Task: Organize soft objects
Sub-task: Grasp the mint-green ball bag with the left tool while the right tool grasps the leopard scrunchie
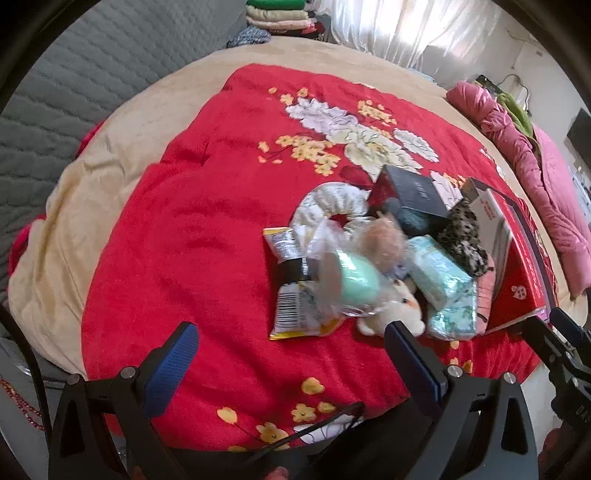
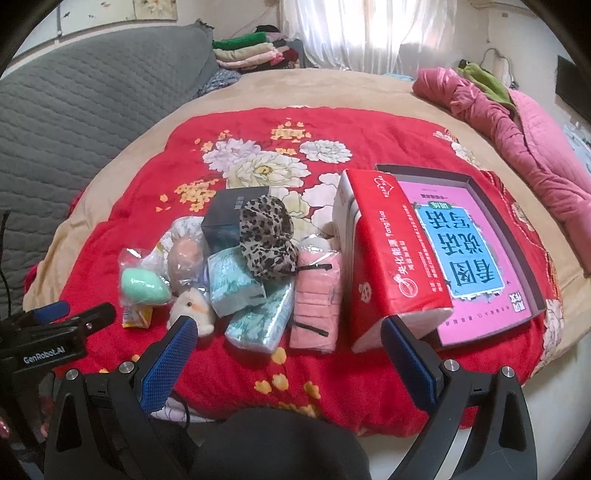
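Left tool [image 1: 290, 338] wide open, empty, right tool [image 2: 290, 332] likewise, above soft pile [image 2: 236, 258]

Folded clothes [image 2: 245, 51] stacked beside a grey quilted cushion [image 2: 92, 92], curtains [image 2: 369, 29] behind.

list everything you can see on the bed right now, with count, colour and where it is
Blanket: 1, red with flowers, spread over the bed.
Tissue box: 1, red and white, right of the pile, leaning on the tray.
Tray: 1, dark rim, far right, holding a pink book.
Leopard cloth: 1, brown spotted, on top of the pile.
Dark box: 1, behind the pile.
Tissue packs: 2, pale teal, pile centre.
Pink cloth: 1, beside the tissue box.
Green sponge: 1, bagged, pile's left.
Plush toy: 1, white, pile front.
Snack packet: 1, yellow and white, left edge.
Left gripper: open, empty.
Right gripper: open, empty.
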Demonstrator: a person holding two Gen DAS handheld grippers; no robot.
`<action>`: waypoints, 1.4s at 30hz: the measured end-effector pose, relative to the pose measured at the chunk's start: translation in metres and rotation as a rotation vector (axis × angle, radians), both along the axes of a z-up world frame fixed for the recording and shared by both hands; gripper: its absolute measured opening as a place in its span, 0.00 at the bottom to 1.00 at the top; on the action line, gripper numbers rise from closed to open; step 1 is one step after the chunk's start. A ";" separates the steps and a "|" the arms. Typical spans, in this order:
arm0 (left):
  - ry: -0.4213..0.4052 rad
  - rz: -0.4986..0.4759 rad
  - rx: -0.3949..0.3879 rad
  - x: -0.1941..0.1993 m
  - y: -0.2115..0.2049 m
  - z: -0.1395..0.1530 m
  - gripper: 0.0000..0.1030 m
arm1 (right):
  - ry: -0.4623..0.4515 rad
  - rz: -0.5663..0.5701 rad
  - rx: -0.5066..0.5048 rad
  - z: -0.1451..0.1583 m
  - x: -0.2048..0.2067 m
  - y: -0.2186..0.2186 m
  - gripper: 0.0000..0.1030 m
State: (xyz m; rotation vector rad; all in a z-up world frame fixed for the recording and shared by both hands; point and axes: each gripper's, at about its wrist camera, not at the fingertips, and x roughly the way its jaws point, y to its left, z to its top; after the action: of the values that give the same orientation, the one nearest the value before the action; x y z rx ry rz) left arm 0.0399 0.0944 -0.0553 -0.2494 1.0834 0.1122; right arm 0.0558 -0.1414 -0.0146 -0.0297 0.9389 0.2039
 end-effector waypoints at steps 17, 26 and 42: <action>-0.015 -0.141 -0.102 0.026 -0.019 -0.005 0.96 | -0.022 0.042 -0.041 -0.005 0.054 0.020 0.97; 0.019 -0.153 -0.098 0.050 -0.029 -0.014 0.71 | -0.014 0.062 -0.081 -0.011 0.087 0.030 0.97; 0.041 -0.140 -0.104 0.064 -0.028 -0.022 0.45 | 0.048 0.117 -0.084 -0.038 0.113 0.035 0.17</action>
State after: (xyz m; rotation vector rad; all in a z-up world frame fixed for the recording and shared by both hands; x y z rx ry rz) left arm 0.1037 0.0667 -0.0769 -0.2654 1.1455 -0.0646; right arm 0.1688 -0.1066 -0.0523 -0.1581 0.9942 0.2739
